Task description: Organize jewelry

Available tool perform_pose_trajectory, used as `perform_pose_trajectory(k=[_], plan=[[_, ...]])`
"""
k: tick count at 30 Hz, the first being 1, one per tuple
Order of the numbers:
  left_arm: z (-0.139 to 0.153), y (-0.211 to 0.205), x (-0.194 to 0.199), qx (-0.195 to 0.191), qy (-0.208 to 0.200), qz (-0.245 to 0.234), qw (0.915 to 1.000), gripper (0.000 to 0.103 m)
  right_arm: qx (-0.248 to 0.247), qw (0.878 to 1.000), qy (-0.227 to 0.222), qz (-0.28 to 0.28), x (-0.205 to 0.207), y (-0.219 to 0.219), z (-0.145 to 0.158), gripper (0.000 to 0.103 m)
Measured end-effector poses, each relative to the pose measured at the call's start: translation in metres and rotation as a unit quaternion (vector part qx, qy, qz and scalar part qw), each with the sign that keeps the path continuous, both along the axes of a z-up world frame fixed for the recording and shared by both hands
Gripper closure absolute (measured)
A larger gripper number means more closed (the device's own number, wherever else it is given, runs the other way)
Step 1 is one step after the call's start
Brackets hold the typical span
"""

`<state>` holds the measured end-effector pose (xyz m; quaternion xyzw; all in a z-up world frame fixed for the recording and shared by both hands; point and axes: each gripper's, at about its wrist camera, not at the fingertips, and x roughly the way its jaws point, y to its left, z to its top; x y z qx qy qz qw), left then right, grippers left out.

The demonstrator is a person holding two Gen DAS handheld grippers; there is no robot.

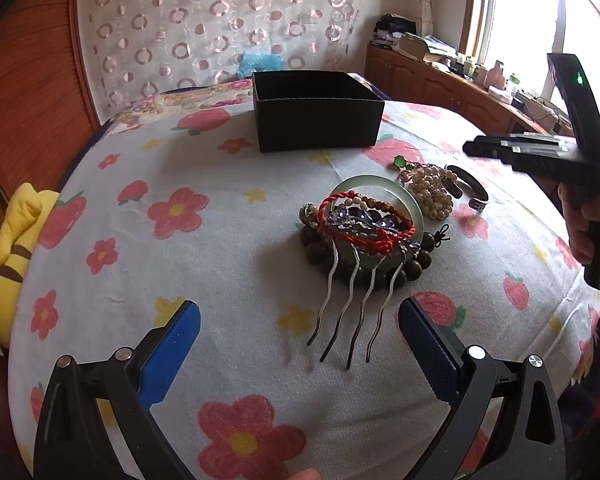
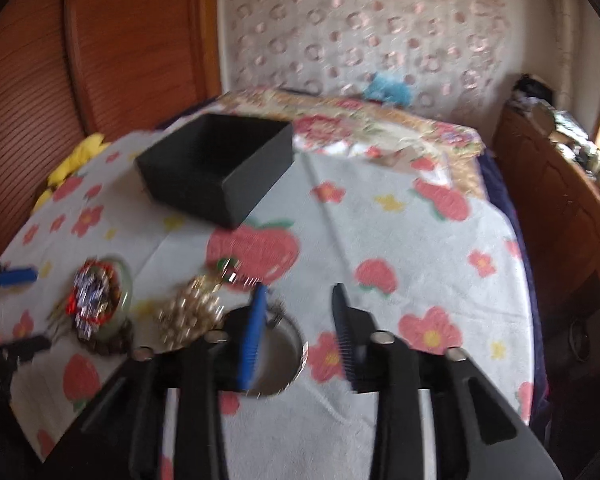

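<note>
A pile of jewelry lies on the flowered bedsheet. In it are a silver hair comb, a pale jade bangle, a red cord bracelet and dark wooden beads. Beside the pile lie pearls, a green pendant and a silver cuff. An open black box stands behind them. My left gripper is open, with the comb's tines between its blue pads. My right gripper is open and holds nothing. It hovers just above the silver cuff, next to the pearls.
A yellow plush toy lies at the bed's left edge against the wooden headboard. A cluttered wooden cabinet runs under the window on the right. The black box is blurred in the right wrist view.
</note>
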<state>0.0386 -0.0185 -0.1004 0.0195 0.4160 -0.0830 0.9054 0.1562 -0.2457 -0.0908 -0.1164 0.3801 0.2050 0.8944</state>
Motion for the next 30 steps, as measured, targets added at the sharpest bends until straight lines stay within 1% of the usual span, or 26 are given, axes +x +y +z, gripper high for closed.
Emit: perform_pose_trajectory(k=[5, 6, 7, 8, 9, 12, 18, 21, 26, 30], plan=[[0.0, -0.002, -0.001, 0.001, 0.002, -0.003, 1.0, 0.007, -0.026, 0.998, 0.049, 0.028, 0.01, 0.005, -0.017, 0.065], [0.0, -0.003, -0.001, 0.002, 0.002, -0.004, 1.0, 0.007, -0.03, 0.998, 0.051, 0.029, 0.012, 0.008, -0.019, 0.068], [0.001, -0.003, -0.002, 0.002, 0.002, -0.004, 1.0, 0.007, -0.036, 0.998, 0.051, 0.028, 0.014, 0.008, -0.021, 0.074], [0.001, -0.003, -0.002, 0.003, 0.002, -0.003, 1.0, 0.007, -0.037, 0.997, 0.055, 0.03, 0.017, 0.009, -0.022, 0.086], [0.001, -0.003, -0.002, 0.001, 0.002, -0.003, 1.0, 0.007, -0.037, 0.997, 0.057, 0.032, 0.018, 0.01, -0.024, 0.092], [0.0, -0.001, -0.001, 0.0, 0.003, 0.0, 1.0, 0.007, -0.039, 0.997, 0.052, 0.038, 0.015, 0.012, -0.025, 0.098], [-0.001, -0.005, 0.002, 0.003, 0.005, -0.005, 1.0, 0.007, -0.045, 0.999, 0.004, 0.007, 0.004, 0.01, -0.012, 0.099], [0.001, -0.006, 0.005, 0.008, 0.003, -0.008, 0.9999, 0.007, -0.043, 0.999, -0.013, -0.012, 0.005, 0.008, -0.006, 0.099], [0.004, -0.006, 0.008, 0.003, 0.002, -0.019, 0.9998, 0.007, -0.039, 0.997, -0.045, -0.045, 0.004, 0.0, 0.009, 0.099], [0.006, -0.01, 0.011, -0.008, 0.005, -0.034, 0.9994, 0.007, -0.035, 0.997, -0.05, -0.039, 0.001, 0.0, 0.015, 0.099]])
